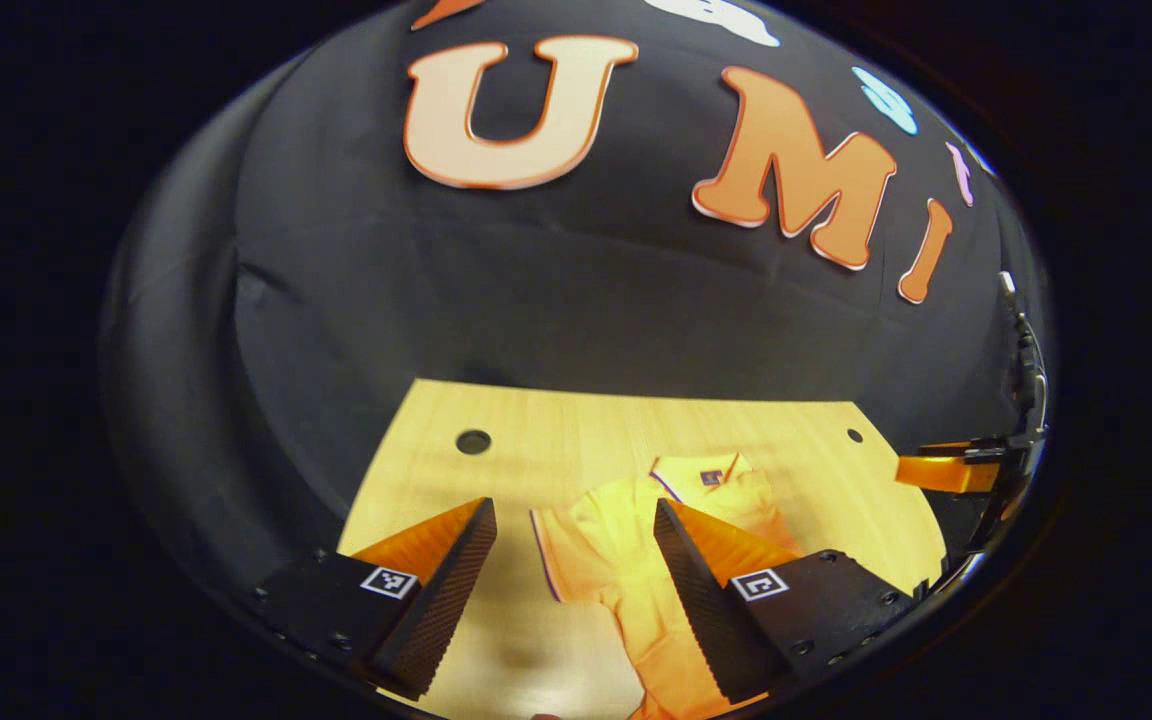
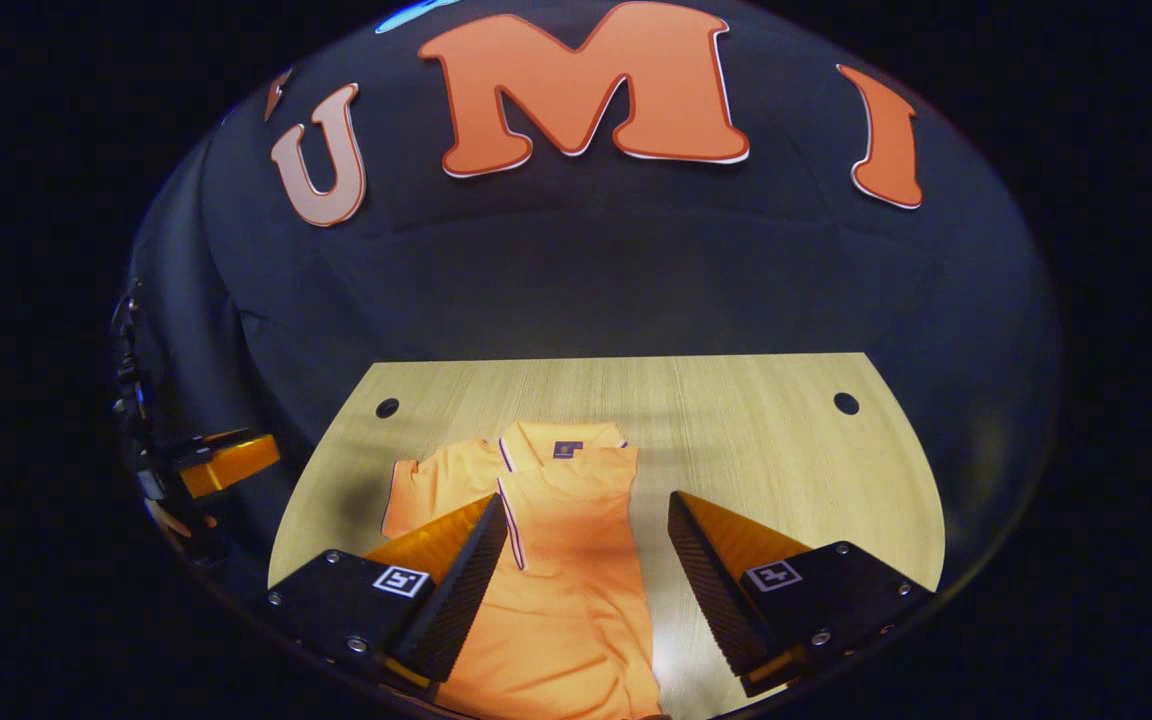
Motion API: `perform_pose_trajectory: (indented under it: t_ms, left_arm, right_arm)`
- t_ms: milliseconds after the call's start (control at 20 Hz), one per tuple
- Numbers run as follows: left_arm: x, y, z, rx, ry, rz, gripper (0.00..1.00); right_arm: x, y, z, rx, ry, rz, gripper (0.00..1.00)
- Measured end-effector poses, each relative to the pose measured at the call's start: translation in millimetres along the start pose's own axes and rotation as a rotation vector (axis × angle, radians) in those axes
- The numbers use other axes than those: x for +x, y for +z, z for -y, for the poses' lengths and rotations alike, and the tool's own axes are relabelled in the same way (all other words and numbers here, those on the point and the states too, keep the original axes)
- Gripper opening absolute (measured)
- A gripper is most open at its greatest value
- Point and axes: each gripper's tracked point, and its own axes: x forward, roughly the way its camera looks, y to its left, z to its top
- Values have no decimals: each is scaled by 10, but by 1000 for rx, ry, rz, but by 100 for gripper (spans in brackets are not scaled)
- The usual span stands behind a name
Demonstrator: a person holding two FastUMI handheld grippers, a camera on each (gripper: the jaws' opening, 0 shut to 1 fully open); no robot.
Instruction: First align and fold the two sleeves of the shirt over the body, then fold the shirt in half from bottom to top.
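Note:
An orange polo shirt (image 2: 576, 570) lies flat on the wooden table (image 2: 756, 430), collar (image 2: 561, 446) at the far end. One sleeve is folded over the body, its trimmed cuff (image 2: 511, 525) running down the chest. The other sleeve (image 2: 426, 485) lies spread out to the side. My right gripper (image 2: 588, 500) hangs open above the shirt's chest, holding nothing. My left gripper (image 1: 573, 510) is open too, above the spread sleeve (image 1: 576, 545) of the shirt (image 1: 636, 590). The collar (image 1: 701, 472) lies beyond it.
Bare table (image 1: 556, 430) surrounds the shirt, with cable holes (image 2: 387, 407) (image 2: 846, 403) near the far corners. The black booth wall rises right behind the table's far edge. One of the other gripper's fingers (image 1: 941, 472) (image 2: 231, 460) juts in at each view's side.

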Motion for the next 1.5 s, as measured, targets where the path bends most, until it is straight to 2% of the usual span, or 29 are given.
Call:
perform_pose_trajectory:
  t_ms: [150,350,550,750,1000,1300,1400,1450,1500]
  left_arm:
    - [417,-237,-99,-6,17,-107,98]
    - [921,-684,-244,-16,49,-270,98]
    - [1249,-981,-357,-22,92,-428,99]
    - [1507,-1389,-432,-41,132,-542,98]
    - [1606,-1497,-454,-21,169,-582,99]
    - [1609,-1513,-438,0,162,-595,97]
    - [1639,-1517,-416,-16,164,-582,78]
    - [1654,-1512,-418,-23,163,-570,62]
    - [1616,-1496,-432,-28,153,-559,53]
  right_arm:
    - [-130,35,228,-10,-26,53,99]
    - [-343,71,337,-33,-30,115,99]
    - [-485,20,391,-34,17,100,99]
    - [-483,8,562,-9,22,89,99]
    - [-420,-60,750,21,11,64,99]
    - [-435,-71,720,37,25,62,99]
    - [-434,-97,693,32,37,52,99]
    - [-440,-84,680,28,37,52,99]
    - [-451,-74,682,25,32,56,99]
